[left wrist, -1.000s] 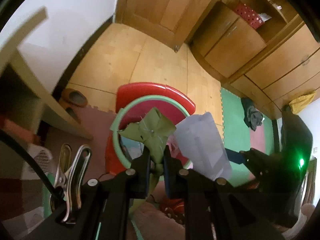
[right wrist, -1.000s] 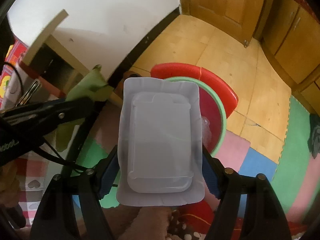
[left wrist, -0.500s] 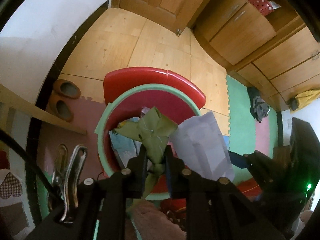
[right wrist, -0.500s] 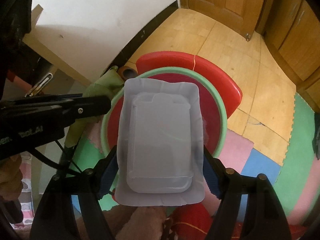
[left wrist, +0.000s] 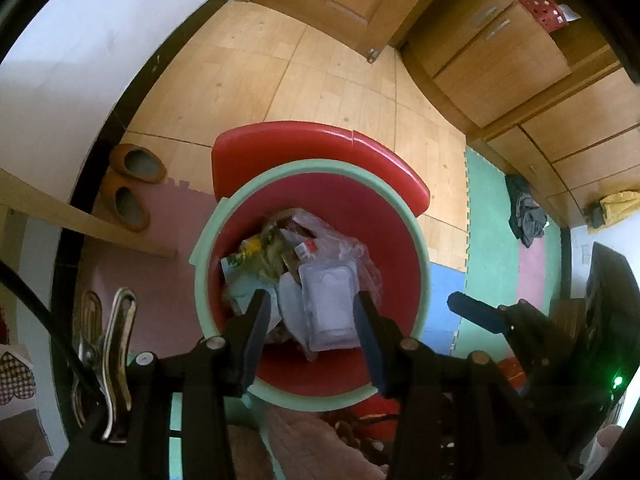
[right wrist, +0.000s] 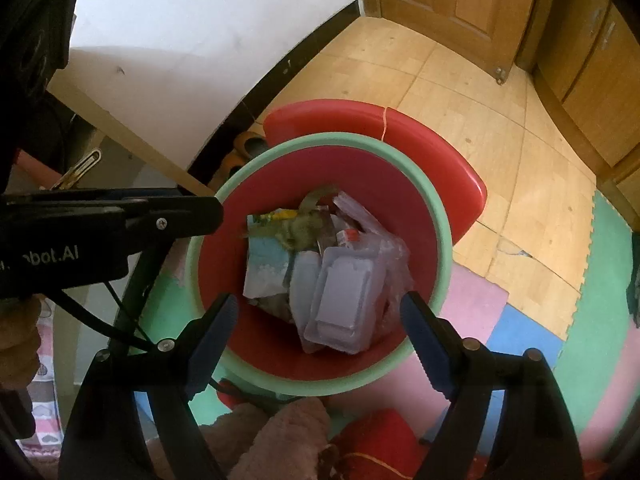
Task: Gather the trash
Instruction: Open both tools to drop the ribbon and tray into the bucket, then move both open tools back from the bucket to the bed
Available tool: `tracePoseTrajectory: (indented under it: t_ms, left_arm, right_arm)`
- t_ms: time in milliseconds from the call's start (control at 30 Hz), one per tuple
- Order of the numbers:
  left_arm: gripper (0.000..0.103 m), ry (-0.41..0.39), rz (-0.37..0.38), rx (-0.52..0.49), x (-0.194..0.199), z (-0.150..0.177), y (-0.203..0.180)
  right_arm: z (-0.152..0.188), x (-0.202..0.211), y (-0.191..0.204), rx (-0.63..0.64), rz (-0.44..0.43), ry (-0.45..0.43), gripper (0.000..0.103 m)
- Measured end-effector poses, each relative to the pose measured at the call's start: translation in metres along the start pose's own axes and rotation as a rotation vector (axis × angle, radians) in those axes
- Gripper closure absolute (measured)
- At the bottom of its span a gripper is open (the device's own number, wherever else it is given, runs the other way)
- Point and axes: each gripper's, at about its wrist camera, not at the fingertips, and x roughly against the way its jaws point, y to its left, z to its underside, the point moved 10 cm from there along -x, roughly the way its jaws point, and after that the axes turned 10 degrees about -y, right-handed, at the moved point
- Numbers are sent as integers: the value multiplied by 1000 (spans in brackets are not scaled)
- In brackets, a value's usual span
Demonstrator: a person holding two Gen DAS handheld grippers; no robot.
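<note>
The red bin with the green rim point(left wrist: 425, 280) stands below me on the foam mat floor point(left wrist: 492, 248), its red lid point(left wrist: 320, 146) flipped up at the far edge. Inside it, toward the near wall, lies the clear plastic tray point(right wrist: 344, 296), tilted on the heap of wrappers. Just beyond it, nearer the middle of the bin, sits the crumpled green leaf wrapper point(right wrist: 304, 226).

I judge this round of collecting done: both pieces are in the bin and nothing hangs from my fingers. Whether more trash waits elsewhere I cannot tell; only slippers point(left wrist: 132, 184) by the wall and a dark cloth point(left wrist: 526, 216) on the mat show outside the bin.

My right gripper point(right wrist: 320, 312) hovers over the near rim, jaws spread wide. They have just been opening a little more, and they clear the tray lying below with nothing between the pads. My left gripper point(left wrist: 312, 316) hangs beside it over the same near edge, jaws moderately apart. They too have just been opening, and they hold nothing and touch nothing.
</note>
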Motion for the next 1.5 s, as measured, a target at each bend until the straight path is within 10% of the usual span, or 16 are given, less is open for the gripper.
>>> tracePoseTrajectory:
  t_ms: [1500]
  left_arm:
    - [58, -222, -75, 62, 187, 6, 27]
  right_arm:
    - [-38, 122, 110, 196, -80, -140, 18]
